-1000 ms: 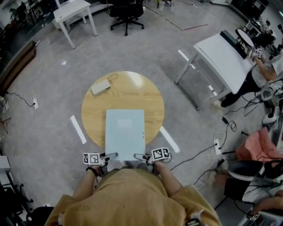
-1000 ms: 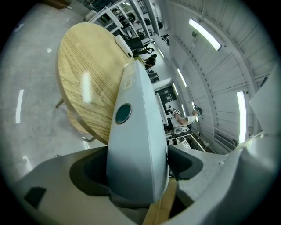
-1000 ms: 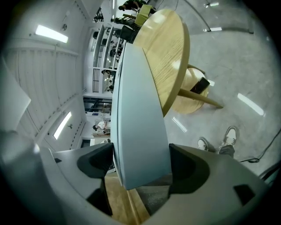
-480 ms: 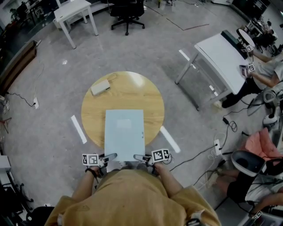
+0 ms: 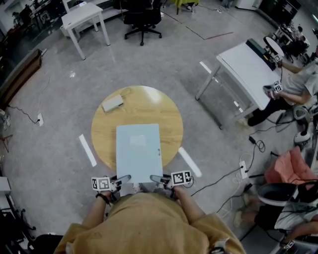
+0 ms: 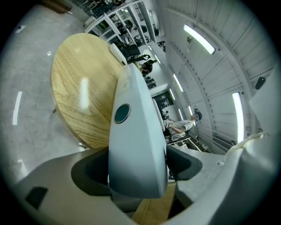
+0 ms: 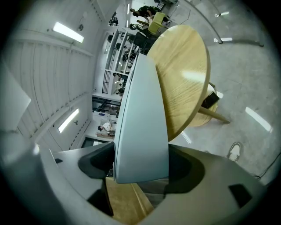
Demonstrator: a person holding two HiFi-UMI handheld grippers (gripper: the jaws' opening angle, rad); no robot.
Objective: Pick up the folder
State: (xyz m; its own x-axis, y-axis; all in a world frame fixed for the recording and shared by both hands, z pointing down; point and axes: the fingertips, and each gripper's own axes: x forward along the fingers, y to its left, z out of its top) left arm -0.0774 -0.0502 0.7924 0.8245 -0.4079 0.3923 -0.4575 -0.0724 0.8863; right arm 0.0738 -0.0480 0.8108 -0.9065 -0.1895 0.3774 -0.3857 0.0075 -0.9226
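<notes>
The folder (image 5: 138, 152) is a pale blue, flat rectangle lying lengthwise over the near half of the round wooden table (image 5: 104, 129). Its near end overhangs the table's edge toward me. My left gripper (image 5: 122, 179) is shut on the near left corner and my right gripper (image 5: 158, 178) on the near right corner. In the left gripper view the folder (image 6: 136, 127) runs edge-on between the dark pads (image 6: 90, 173). The right gripper view shows the folder (image 7: 142, 127) clamped the same way. Whether its far end touches the table is hidden.
A small white box (image 5: 113, 103) with a cable lies at the table's far left. White tape strips (image 5: 87, 150) mark the floor on both sides. A white desk (image 5: 248, 64) with seated people stands at the right. Another white table (image 5: 82, 15) and an office chair (image 5: 141, 15) stand behind.
Both grippers have risen a little with the folder's near end in them. The person at the right desk has shifted.
</notes>
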